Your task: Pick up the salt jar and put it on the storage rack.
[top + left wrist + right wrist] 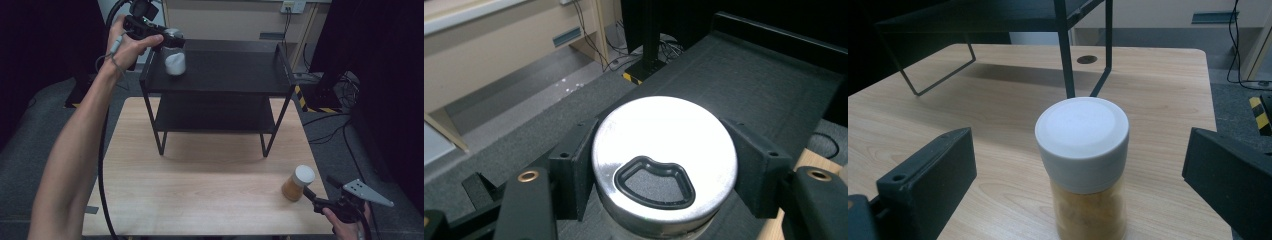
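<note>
Nearest the high camera, the person's left forearm (75,150) runs up the left side to the left gripper (165,41), whose jaws are clamped on the metal lid of a glass jar (175,52) with white contents. In the left gripper view the pads press both sides of the silver lid (664,160), with no gap showing. This jar is at the near-left corner of the black shelf's top tier (225,70), close to the raised front rail and left edge; whether it rests on the tier or hangs just above it cannot be told. Most of that tier stretches bare to the right and back. At the table's (200,190) near-right corner, the right gripper (311,192) has its jaws spread wide apart, one on either side of a white-capped jar (1083,165) of amber contents, touching neither side. That jar stands upright on the wood just beside the table's right edge, with broad bare tabletop to its left and the shelf legs (1068,60) well behind it.
</note>
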`<state>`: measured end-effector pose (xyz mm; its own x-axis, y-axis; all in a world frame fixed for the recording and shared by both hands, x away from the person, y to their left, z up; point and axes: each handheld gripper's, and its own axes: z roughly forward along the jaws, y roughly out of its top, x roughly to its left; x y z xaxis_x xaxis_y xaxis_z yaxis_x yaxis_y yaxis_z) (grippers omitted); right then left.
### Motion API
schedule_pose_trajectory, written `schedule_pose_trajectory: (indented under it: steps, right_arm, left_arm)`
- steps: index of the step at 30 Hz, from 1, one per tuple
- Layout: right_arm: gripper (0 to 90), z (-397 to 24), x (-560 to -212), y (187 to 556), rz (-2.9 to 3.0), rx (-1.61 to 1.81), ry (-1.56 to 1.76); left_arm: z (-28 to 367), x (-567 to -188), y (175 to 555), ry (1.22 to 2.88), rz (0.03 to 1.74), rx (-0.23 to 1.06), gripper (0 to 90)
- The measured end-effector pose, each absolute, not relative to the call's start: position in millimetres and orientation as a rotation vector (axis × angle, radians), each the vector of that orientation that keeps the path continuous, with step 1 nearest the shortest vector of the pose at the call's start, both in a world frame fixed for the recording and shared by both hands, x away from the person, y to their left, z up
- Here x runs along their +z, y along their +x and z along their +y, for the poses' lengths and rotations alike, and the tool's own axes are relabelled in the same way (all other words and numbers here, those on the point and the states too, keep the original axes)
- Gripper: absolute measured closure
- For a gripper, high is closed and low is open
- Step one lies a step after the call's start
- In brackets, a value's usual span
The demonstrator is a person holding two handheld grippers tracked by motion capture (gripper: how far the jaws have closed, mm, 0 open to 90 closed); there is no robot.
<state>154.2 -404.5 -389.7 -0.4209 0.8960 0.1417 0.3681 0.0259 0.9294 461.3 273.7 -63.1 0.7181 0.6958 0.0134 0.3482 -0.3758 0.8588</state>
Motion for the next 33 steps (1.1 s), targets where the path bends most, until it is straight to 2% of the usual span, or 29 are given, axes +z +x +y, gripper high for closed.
schedule_pose_trajectory:
  steps: [11,19,20,21,22,25,28,29,33]
  right_arm:
    - [1.2,-406,-390,152,1.799,1.396,1.286]
    - [1.1,-406,-390,151,1.798,1.396,1.285]
    - [1.1,-406,-390,151,1.797,1.397,1.285]
    - [1.1,-406,-390,151,1.798,1.395,1.285]
    - [1.1,-406,-390,151,1.798,1.395,1.285]
    - [1.2,-405,-390,151,1.796,1.393,1.288]
    - [1.1,-405,-390,150,1.793,1.395,1.285]
    - [1.0,-405,-390,150,1.793,1.395,1.287]
    - [1.0,-404,-390,152,1.801,1.397,1.293]
  left_arm:
    - [271,-74,469,1.987,0.829,0.497,33.5]
    - [279,-89,465,1.923,0.823,0.502,33.2]
    - [278,-95,459,1.885,0.827,0.534,29.0]
    - [281,-97,460,1.854,0.841,0.504,17.7]
    - [281,-97,460,1.854,0.841,0.504,14.3]
    - [282,-100,454,1.792,0.829,0.528,12.2]
    - [277,-89,449,1.850,0.807,0.558,9.4]
    - [279,-86,449,1.851,0.803,0.519,7.7]
    - [281,-82,439,1.865,0.754,0.503,6.2]
